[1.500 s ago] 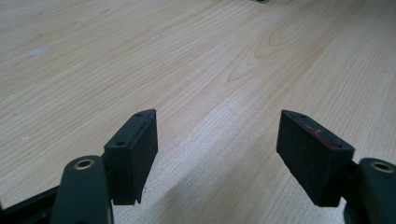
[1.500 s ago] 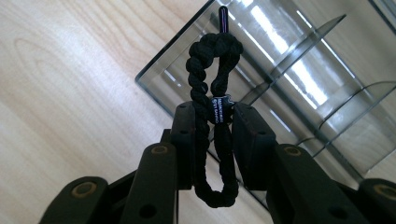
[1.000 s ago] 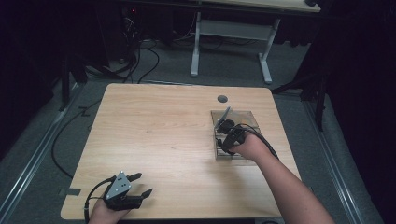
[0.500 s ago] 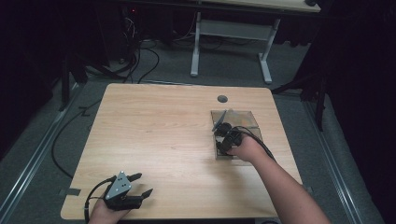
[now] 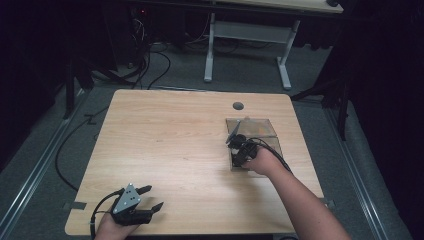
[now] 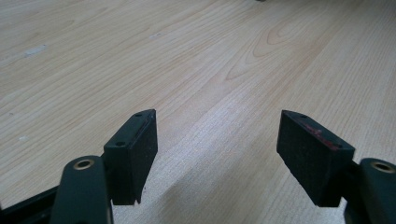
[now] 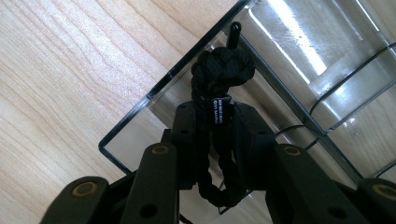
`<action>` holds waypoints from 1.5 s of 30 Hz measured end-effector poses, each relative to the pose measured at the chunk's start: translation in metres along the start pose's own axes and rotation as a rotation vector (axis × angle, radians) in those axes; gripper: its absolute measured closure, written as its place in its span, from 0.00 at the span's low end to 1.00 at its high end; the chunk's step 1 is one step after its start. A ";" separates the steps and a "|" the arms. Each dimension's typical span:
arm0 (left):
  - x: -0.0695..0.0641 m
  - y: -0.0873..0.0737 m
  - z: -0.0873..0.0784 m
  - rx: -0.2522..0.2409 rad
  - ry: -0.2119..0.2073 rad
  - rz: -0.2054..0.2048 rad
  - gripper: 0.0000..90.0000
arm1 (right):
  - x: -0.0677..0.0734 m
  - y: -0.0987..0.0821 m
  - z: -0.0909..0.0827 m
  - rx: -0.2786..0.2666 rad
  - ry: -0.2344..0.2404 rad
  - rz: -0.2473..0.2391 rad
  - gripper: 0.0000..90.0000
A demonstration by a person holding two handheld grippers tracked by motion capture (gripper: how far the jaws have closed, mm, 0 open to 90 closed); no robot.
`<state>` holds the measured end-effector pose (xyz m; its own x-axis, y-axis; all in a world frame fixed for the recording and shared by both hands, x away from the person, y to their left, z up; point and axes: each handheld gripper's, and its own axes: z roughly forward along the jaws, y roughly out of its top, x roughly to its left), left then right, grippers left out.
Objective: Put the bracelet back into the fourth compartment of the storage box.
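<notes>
Right gripper [image 7: 212, 135] shifted slightly toward 7 o'clock, clamped on one braided cord [image 7: 219, 74], tag unreadable, over one clear case [image 5: 260, 131]; left gripper [image 6: 217, 154] jaws apart.

You've got a light wood-grain table top [image 7: 60, 70], smooth with a satin sheen. The clear plastic tray [image 7: 299, 56] is glossy and throws hard glare. The black braided cord [image 7: 219, 79] looks matt and woven, rough-textured. The left gripper [image 6: 217, 154] has matt black pads [image 6: 140, 149], faintly grainy.
</notes>
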<state>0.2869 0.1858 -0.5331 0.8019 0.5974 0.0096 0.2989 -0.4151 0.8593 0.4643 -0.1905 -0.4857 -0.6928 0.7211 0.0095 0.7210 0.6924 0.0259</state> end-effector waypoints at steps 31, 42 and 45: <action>-0.001 0.000 0.000 0.002 0.002 0.009 0.33 | -0.002 0.000 -0.007 -0.012 0.029 0.033 0.63; -0.001 0.000 0.000 0.006 0.000 0.010 0.33 | -0.006 -0.005 -0.025 -0.060 0.026 0.045 0.60; -0.001 0.000 0.000 0.009 -0.002 0.010 0.33 | -0.008 -0.007 -0.030 -0.065 0.022 0.053 0.60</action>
<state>0.2862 0.1851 -0.5328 0.8058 0.5919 0.0177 0.2950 -0.4271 0.8547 0.4639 -0.2018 -0.4555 -0.6546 0.7552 0.0341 0.7546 0.6500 0.0894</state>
